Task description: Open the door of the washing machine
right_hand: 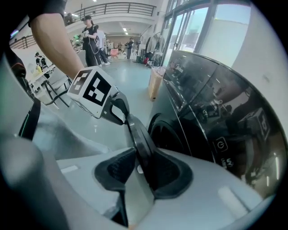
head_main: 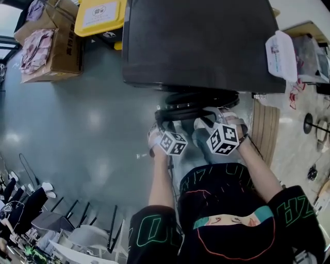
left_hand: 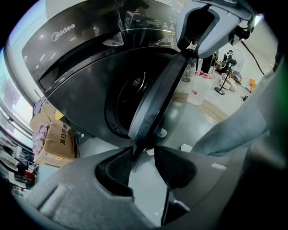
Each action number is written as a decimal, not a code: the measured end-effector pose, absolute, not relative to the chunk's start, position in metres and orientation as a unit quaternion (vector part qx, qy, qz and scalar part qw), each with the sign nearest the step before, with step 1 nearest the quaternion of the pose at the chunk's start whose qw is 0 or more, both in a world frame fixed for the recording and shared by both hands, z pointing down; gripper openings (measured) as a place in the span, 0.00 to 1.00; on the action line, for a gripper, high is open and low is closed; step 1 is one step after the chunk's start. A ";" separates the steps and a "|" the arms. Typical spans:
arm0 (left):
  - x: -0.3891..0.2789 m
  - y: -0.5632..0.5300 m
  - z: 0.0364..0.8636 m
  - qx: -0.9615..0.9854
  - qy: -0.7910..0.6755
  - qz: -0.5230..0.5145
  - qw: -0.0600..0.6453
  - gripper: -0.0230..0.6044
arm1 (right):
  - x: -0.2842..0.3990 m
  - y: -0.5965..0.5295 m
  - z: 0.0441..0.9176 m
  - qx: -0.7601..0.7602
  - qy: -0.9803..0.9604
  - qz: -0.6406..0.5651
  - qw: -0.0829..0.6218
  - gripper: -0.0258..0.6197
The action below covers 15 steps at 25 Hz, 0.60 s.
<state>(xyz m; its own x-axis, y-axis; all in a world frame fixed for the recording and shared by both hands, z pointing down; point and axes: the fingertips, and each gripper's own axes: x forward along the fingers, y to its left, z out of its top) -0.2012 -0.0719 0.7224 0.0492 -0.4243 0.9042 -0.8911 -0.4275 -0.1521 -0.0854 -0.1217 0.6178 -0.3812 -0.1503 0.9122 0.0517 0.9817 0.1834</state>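
Observation:
A dark grey front-loading washing machine (head_main: 201,41) stands in front of me, and its round door (head_main: 198,103) is swung partly out. In the left gripper view the door (left_hand: 153,103) runs edge-on from the drum opening (left_hand: 130,90) down into my left gripper (left_hand: 144,157), whose pad tips sit against both sides of the rim. My right gripper (right_hand: 139,166) has the door rim (right_hand: 137,134) between its jaws. The rim lies against the right pad, with a light gap to the left pad. In the head view both grippers, left (head_main: 162,117) and right (head_main: 211,114), are at the door's near edge.
Cardboard boxes (head_main: 51,46) and a yellow-lidded bin (head_main: 100,15) stand to the machine's left. A white container (head_main: 281,54) lies on its top right corner. A wooden board (head_main: 265,129) is at the right, chairs (head_main: 77,227) at the lower left. People (right_hand: 90,40) stand far off.

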 end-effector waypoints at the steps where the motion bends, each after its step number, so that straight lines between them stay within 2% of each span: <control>1: -0.199 -0.066 0.723 0.678 -0.487 0.495 0.241 0.29 | -0.084 -0.119 0.618 0.021 -0.828 -0.094 0.552 0.24; 15: -0.133 0.028 0.731 0.570 -0.587 0.481 0.315 0.29 | -0.037 -0.054 0.621 -0.122 -0.835 -0.152 0.514 0.24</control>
<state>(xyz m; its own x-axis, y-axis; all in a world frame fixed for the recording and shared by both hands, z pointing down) -0.1328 0.0279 0.7310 -0.1505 -0.3664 0.9182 -0.9724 -0.1123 -0.2043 -0.0368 -0.0541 0.6215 -0.4419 0.0468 0.8958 0.3601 0.9239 0.1294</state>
